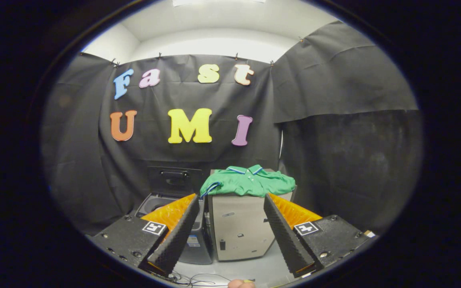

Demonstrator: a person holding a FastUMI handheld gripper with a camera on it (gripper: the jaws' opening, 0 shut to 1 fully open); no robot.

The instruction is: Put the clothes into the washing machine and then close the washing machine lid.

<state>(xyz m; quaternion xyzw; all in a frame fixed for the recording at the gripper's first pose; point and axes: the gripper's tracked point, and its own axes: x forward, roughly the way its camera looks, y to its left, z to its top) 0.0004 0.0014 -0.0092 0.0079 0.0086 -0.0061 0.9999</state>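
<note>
A green polo shirt [249, 182] lies draped over the top of a pale boxy cabinet [240, 226], beyond my fingers. To the cabinet's left stands a dark washing machine [156, 203] with its lid [173, 179] raised upright against the black cloth wall, its tub opening partly hidden behind my left finger. My gripper [230, 198] is open, the fingers spread wide with nothing between them; the shirt and cabinet show through the gap, some distance ahead.
Black cloth walls close in the booth behind and on both sides. A grey floor [262, 266] runs under the cabinet, with thin cables [196, 279] lying near the fingers' base. A fingertip of a person's hand [240, 283] shows at the bottom.
</note>
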